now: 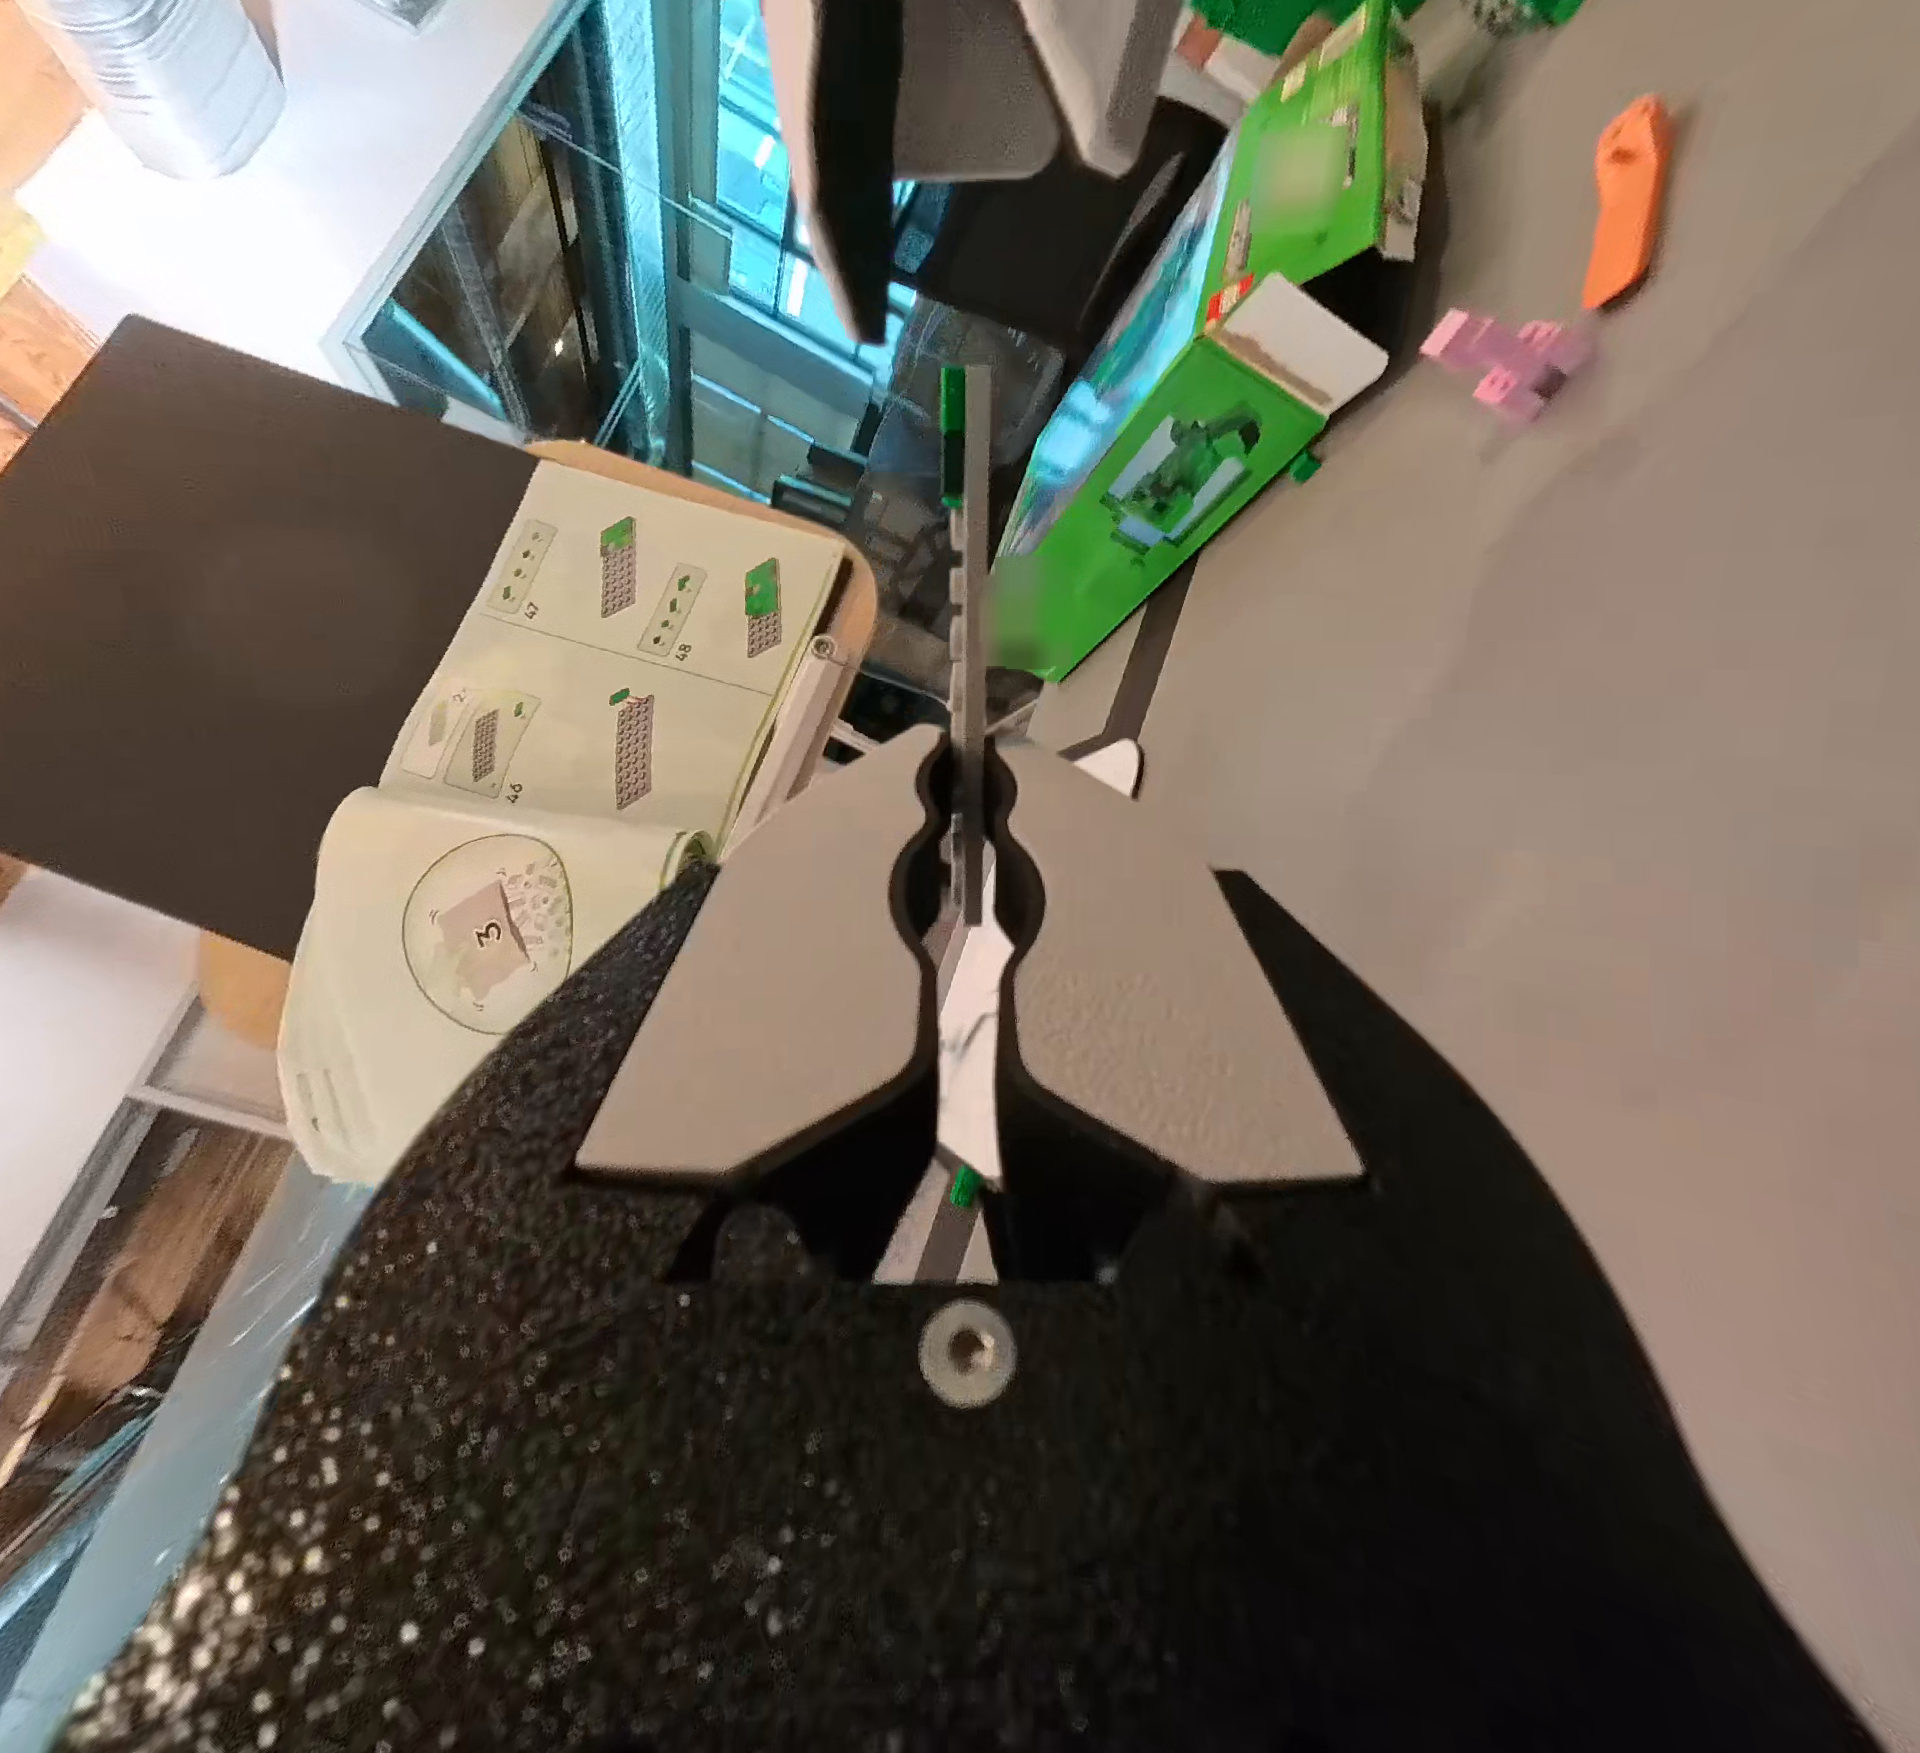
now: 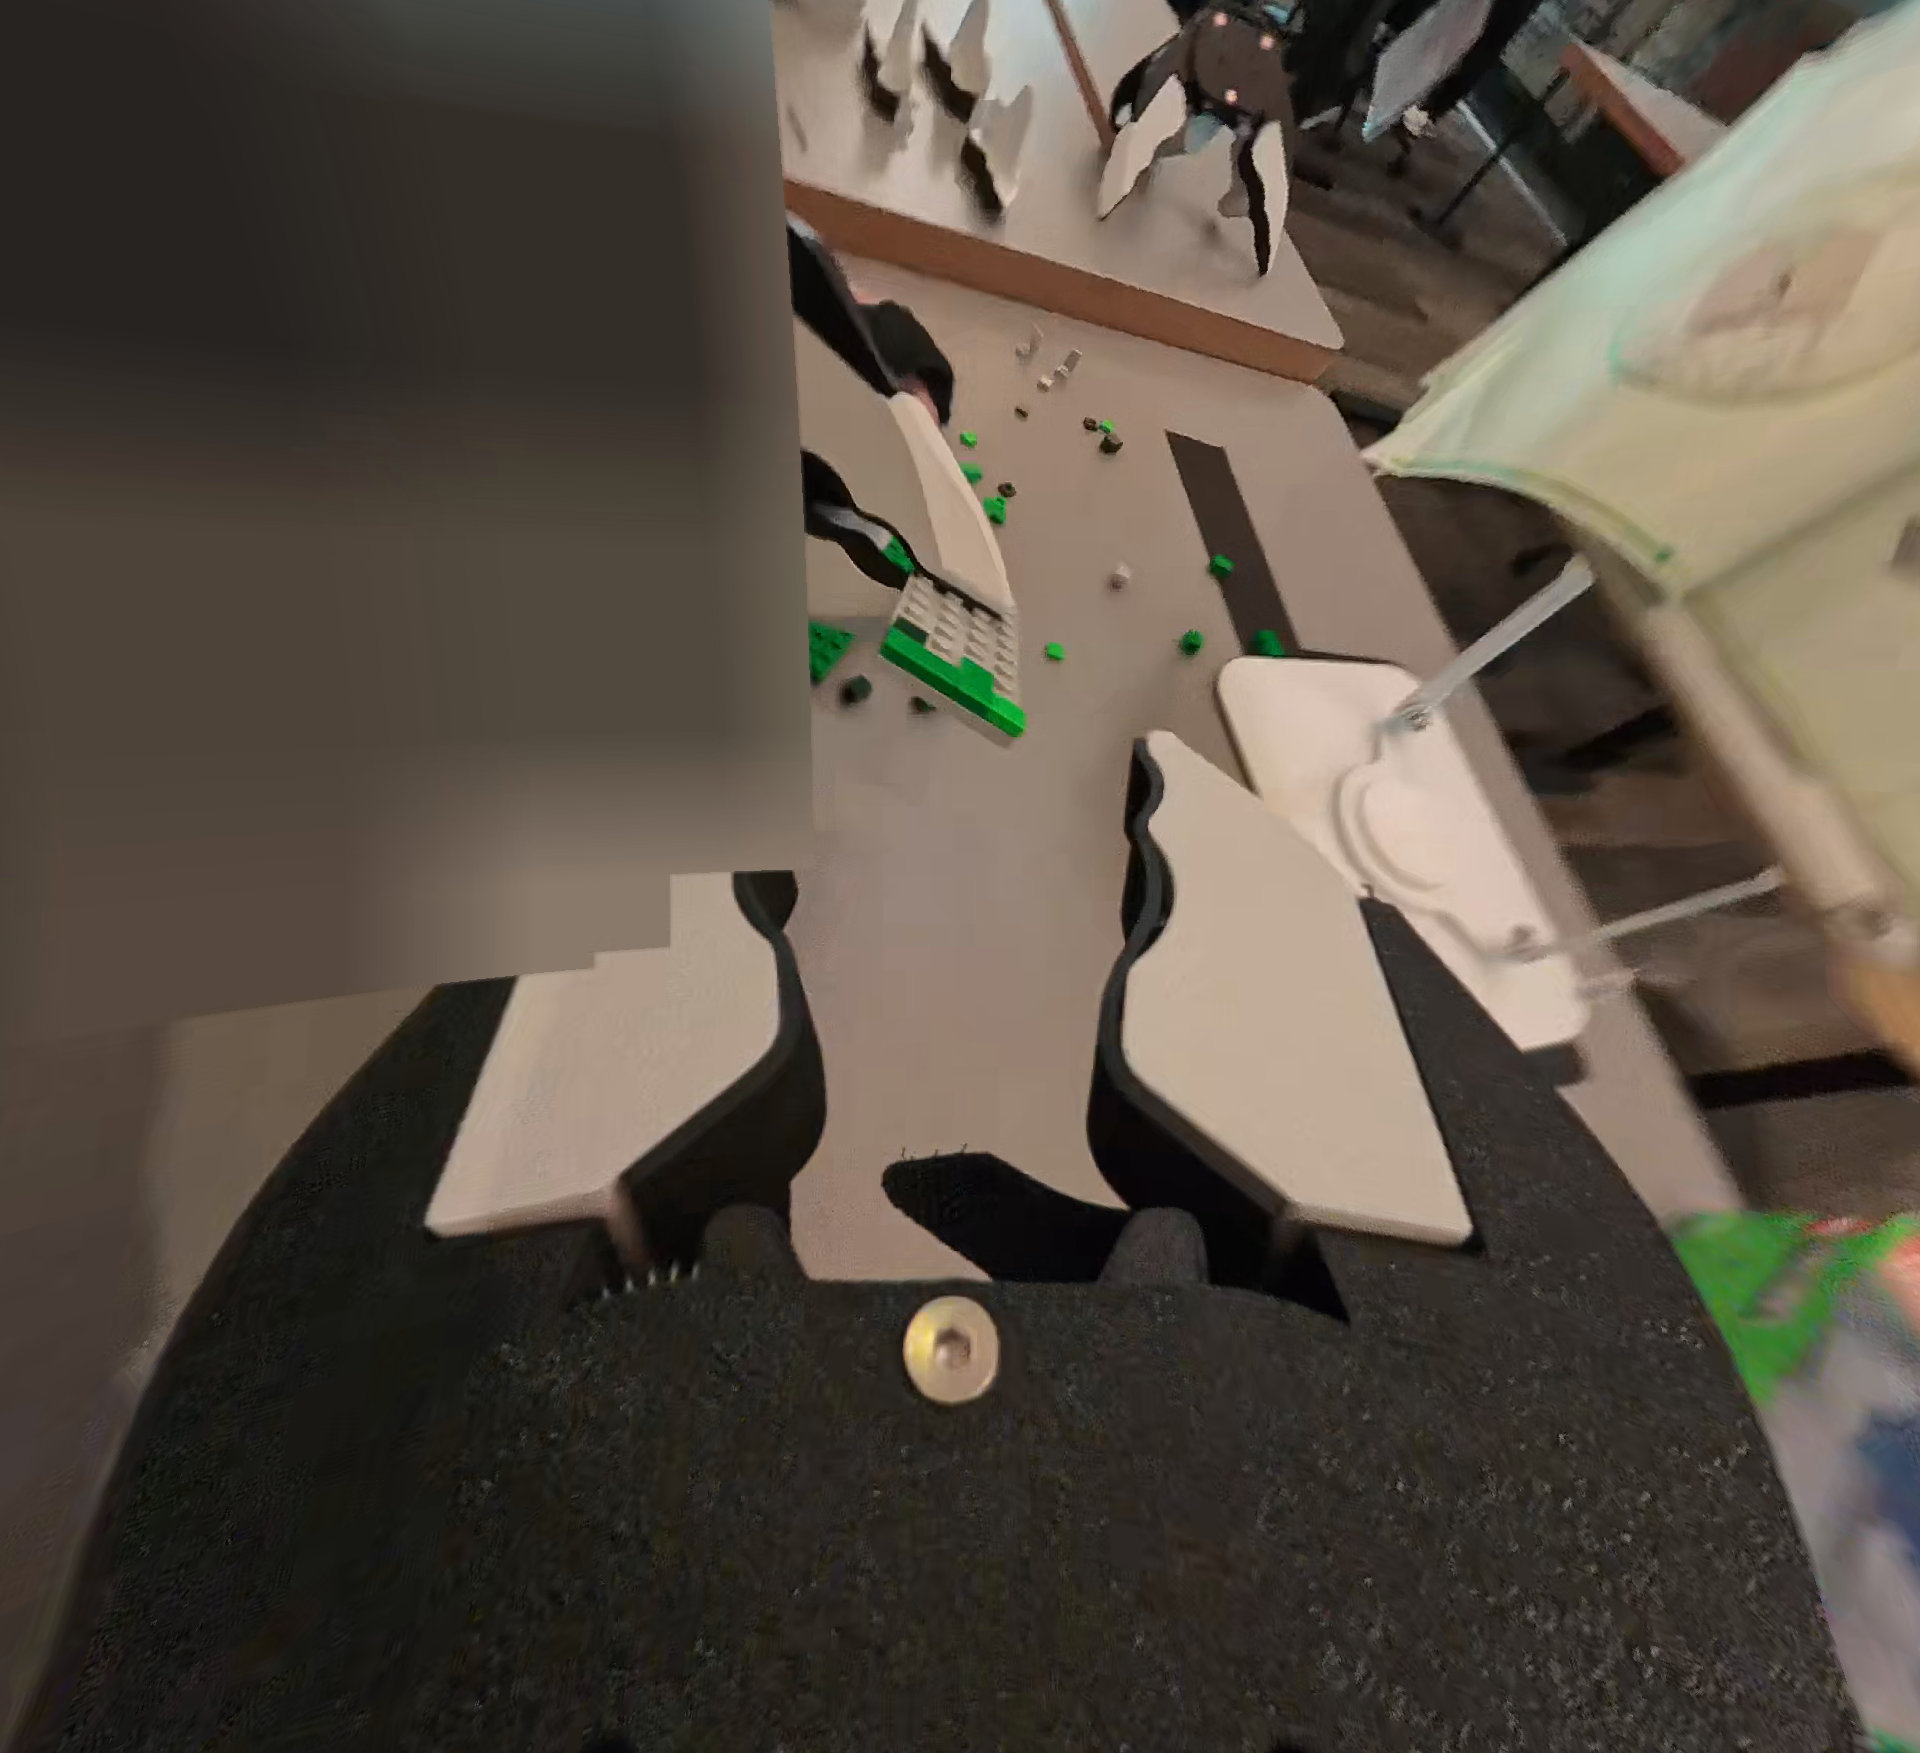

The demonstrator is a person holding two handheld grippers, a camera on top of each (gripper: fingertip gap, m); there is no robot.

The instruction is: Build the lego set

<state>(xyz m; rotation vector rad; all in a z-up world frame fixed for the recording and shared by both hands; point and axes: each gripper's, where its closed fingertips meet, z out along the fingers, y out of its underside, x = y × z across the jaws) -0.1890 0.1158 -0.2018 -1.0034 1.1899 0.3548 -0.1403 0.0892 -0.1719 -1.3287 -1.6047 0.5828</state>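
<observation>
Left gripper [image 1: 968, 768]: clamped on grey lego plate [image 1: 975, 623], held edge-on, extending forward past its fingertips; green pieces at far end. Right gripper [image 2: 966, 882]: jaws apart, empty; plate [image 2: 961, 643] ahead, above table [image 2: 1122, 477].

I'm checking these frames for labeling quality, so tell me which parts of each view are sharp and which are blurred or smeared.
Left wrist view: the left hand-held gripper and the gray plate it clamps are sharp; the green box and pink bricks smear with motion. Right wrist view: the right hand-held gripper is crisp, the instruction booklet streaks, and loose green bricks look soft.
</observation>
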